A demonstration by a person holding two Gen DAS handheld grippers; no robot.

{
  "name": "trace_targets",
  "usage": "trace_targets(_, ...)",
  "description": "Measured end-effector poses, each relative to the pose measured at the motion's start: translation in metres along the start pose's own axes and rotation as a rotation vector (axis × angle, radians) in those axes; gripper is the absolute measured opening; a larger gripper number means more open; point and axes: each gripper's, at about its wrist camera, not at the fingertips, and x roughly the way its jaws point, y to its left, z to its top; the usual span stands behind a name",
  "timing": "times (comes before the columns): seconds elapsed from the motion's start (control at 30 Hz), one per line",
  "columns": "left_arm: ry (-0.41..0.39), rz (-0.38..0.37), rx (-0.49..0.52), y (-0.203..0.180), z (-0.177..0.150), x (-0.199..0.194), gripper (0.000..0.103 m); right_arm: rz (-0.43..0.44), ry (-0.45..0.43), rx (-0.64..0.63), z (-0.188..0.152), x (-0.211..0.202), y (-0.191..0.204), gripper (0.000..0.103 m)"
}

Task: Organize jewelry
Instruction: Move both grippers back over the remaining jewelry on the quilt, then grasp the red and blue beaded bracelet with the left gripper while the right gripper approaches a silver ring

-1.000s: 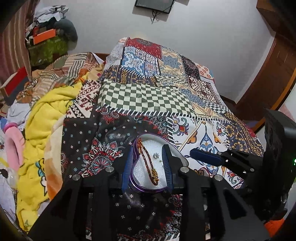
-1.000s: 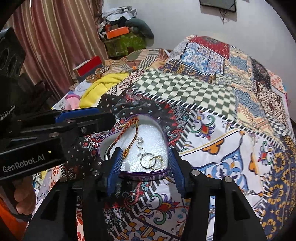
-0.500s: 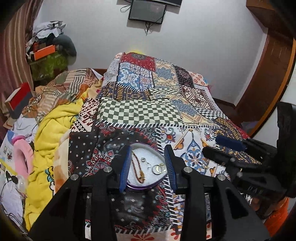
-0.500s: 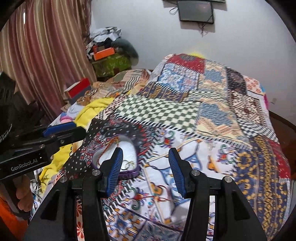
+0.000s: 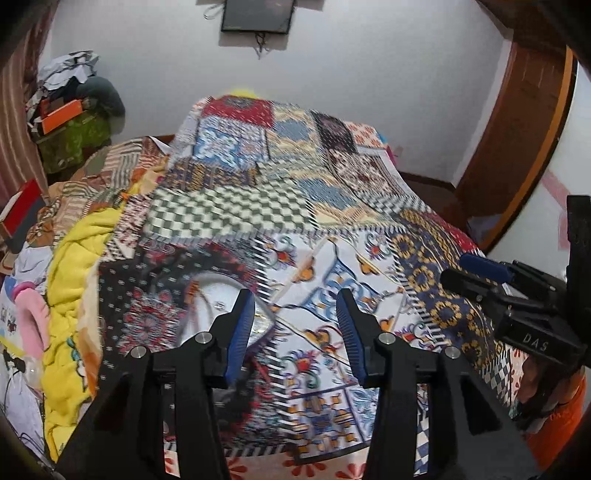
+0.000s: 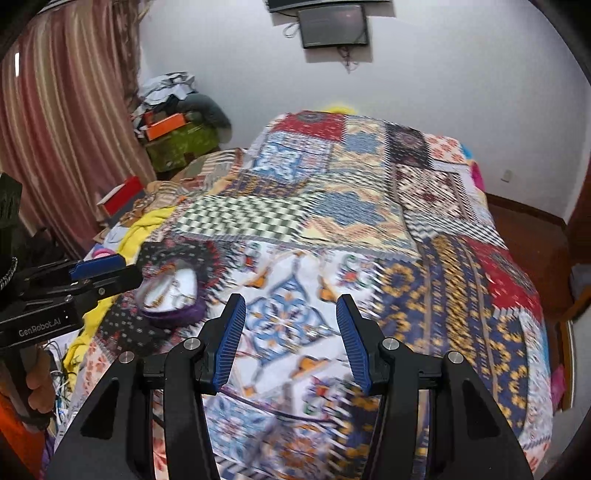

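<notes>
My left gripper and right gripper both hang with fingers spread wide, nothing between them, above a patchwork bedspread that fills the middle of each frame. The heart-shaped jewelry box lies on it at lower left, its contents blurred. A striped curtain hangs at upper left, a dark screen on the white wall at top.
</notes>
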Motion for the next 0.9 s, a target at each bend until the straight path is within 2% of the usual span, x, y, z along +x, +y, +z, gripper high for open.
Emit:
trace_targets(0.2, 0.078, -0.025, 0.045, -0.027, -0.009, 0.032, 0.045, -0.034, 0.024, 0.047, -0.011, -0.002, -0.031, 0.047)
trace_targets(0.33, 0.139, -0.013, 0.068, -0.035, -0.021, 0.057, 0.045, -0.033, 0.049, 0.067, -0.019, 0.002, -0.042, 0.047)
trace_targets(0.67, 0.252, -0.011, 0.080, -0.029, -0.052, 0.095, 0.044, 0.010, 0.117, 0.067, -0.031, 0.028, -0.037, 0.047)
trace_targets(0.9, 0.235, -0.011, 0.086, -0.028, -0.054, 0.106, 0.031, 0.042, 0.163, 0.063, -0.038, 0.042, -0.027, 0.047)
